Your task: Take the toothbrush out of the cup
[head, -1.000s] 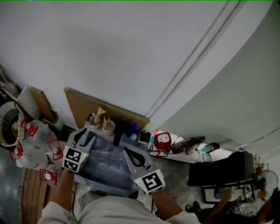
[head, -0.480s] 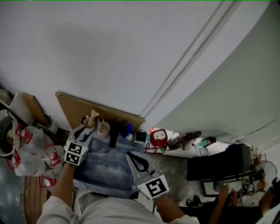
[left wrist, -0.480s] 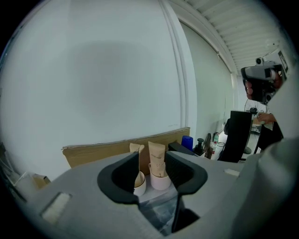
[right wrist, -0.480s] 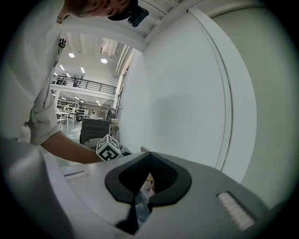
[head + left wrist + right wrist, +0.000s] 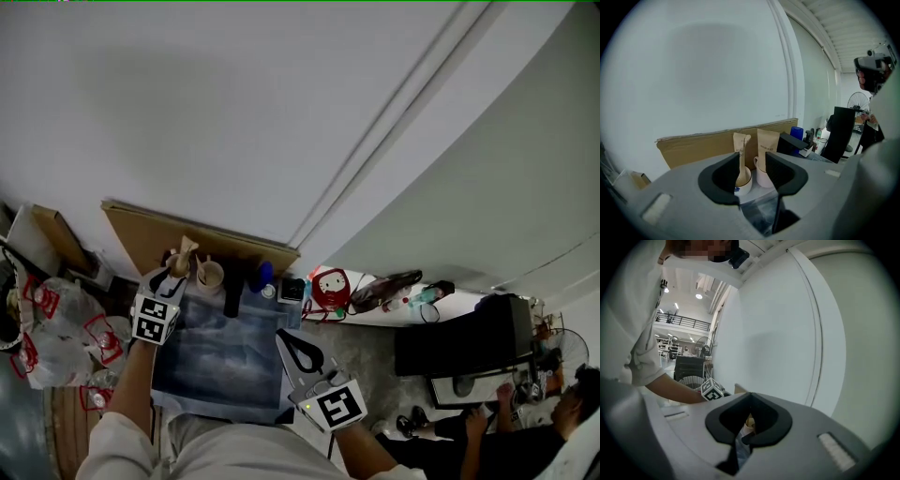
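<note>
Two white cups stand side by side before a cardboard panel, the left cup [image 5: 743, 181] [image 5: 180, 265] and the right cup [image 5: 762, 177] [image 5: 210, 276]. From each rises a toothbrush in a brown paper wrapper, one [image 5: 740, 149] in the left cup and one [image 5: 768, 144] in the right. My left gripper [image 5: 752, 162] [image 5: 169, 281] is open just short of the left cup, which shows in the gap between its jaws; nothing is gripped. My right gripper [image 5: 284, 337] [image 5: 750, 397] hangs back over the table, shut and empty.
The cardboard panel [image 5: 187, 239] leans on the white wall. Right of the cups are a black box [image 5: 234, 298], a blue bottle [image 5: 265, 275] and a red-and-white doll [image 5: 330, 289]. A blue-grey sheet [image 5: 220, 356] covers the table. Plastic bags [image 5: 56, 323] lie at the left.
My left gripper has moved forward and down to the left cup. The right gripper has drifted back a little, still shut.
</note>
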Demonstrator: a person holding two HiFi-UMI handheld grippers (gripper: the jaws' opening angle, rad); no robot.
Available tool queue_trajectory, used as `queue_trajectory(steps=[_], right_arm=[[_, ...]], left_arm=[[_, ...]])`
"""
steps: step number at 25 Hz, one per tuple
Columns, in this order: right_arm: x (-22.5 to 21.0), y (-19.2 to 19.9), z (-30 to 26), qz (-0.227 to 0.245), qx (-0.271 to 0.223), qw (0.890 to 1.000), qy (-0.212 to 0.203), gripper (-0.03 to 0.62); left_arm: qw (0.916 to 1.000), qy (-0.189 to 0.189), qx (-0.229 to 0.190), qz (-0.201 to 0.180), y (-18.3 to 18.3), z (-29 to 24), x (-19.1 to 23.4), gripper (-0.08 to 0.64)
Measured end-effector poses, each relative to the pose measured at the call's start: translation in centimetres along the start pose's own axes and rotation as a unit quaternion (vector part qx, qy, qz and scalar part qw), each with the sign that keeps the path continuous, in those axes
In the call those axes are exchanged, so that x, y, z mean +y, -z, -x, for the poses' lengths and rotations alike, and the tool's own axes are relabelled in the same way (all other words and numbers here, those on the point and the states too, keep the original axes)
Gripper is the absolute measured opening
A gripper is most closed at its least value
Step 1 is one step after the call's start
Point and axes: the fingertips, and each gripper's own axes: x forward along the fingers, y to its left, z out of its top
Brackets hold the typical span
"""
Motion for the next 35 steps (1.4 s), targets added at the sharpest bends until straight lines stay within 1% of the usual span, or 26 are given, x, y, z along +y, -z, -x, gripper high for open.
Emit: queue_trajectory(steps=[6, 9, 12, 14, 17, 20, 28, 32, 35], right_arm=[[-1.1, 1.1, 1.1, 0.003, 0.019, 1.0, 0.025, 0.002], [-1.7, 1.2, 1.4, 0.002, 0.021, 0.999, 0.036, 0.002], [-2.3, 1.9, 2.0, 0.009, 0.036, 0.998, 0.049, 0.002], [-2.5, 2.2, 2.3, 0.004, 0.04, 0.998, 0.056, 0.002], [-2.9, 2.6, 2.9, 0.001, 0.048, 0.997, 0.066, 0.002], [-3.1, 2.4, 3.0, -0.008, 0.043, 0.996, 0.074, 0.002], [-4.0, 3.6, 4.3, -0.002, 0.068, 0.993, 0.096, 0.002], [-4.3, 3.7, 4.7, -0.01, 0.076, 0.991, 0.107, 0.002], [-4.6, 4.4, 5.3, -0.008, 0.089, 0.989, 0.115, 0.002]], left_arm=[[0.9998, -0.006, 0.016, 0.003, 1.7, -2.1, 1.2, 0.176], [0.9997, -0.005, 0.024, 0.005, 2.0, -2.9, 1.6, 0.176], [0.9995, -0.001, 0.031, 0.004, 2.2, -3.7, 1.8, 0.176], [0.9994, 0.001, 0.034, 0.002, 2.5, -4.3, 2.0, 0.176], [0.9992, -0.001, 0.04, 0.002, 2.8, -5.0, 2.3, 0.176], [0.9988, -0.001, 0.048, 0.002, 3.1, -5.8, 2.7, 0.175], [0.998, 0.002, 0.063, -0.002, 4.3, -7.7, 3.2, 0.175], [0.9978, 0.002, 0.066, -0.001, 4.8, -8.5, 3.4, 0.175], [0.9974, 0.0, 0.072, -0.005, 5.1, -9.1, 3.6, 0.175]])
